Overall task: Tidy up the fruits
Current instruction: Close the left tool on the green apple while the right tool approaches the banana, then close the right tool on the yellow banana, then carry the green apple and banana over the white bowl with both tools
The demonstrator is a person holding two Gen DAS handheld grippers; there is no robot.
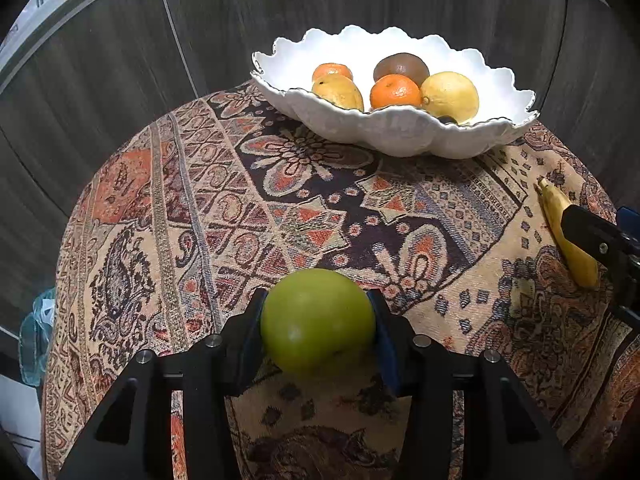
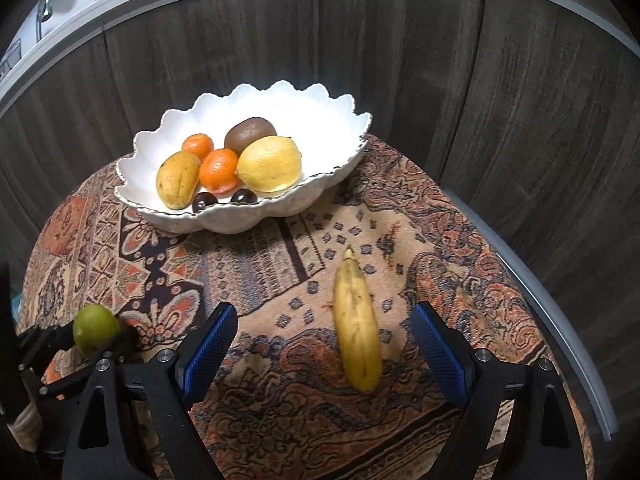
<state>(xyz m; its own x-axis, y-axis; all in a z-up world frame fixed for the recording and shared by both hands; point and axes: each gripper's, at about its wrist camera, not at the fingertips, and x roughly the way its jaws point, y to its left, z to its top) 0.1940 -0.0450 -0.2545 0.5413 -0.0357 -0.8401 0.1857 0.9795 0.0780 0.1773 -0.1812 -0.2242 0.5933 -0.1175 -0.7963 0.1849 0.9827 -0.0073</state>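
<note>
The long yellow banana (image 2: 357, 324) lies flat on the patterned woven tablecloth (image 2: 280, 400), on the near right part of the round table. Its long line runs from near to far, with the stem end pointing far, toward the white wavy-edged bowl (image 2: 340, 168). It sits between the two blue pads of my right claw (image 2: 325, 346), a bit closer to the right pad, and touches neither one. That claw is wide open and holds nothing. It is low and points along the banana, so I think a squeeze across the banana's narrow middle would work

My left claw (image 1: 318, 324) is on the near left side. It is squeezed tight on the round green apple (image 1: 318, 320), near the cloth. The bowl is far from it, with an orange mandarin (image 1: 395, 91) and a yellow lemon (image 1: 450, 96) inside
</note>
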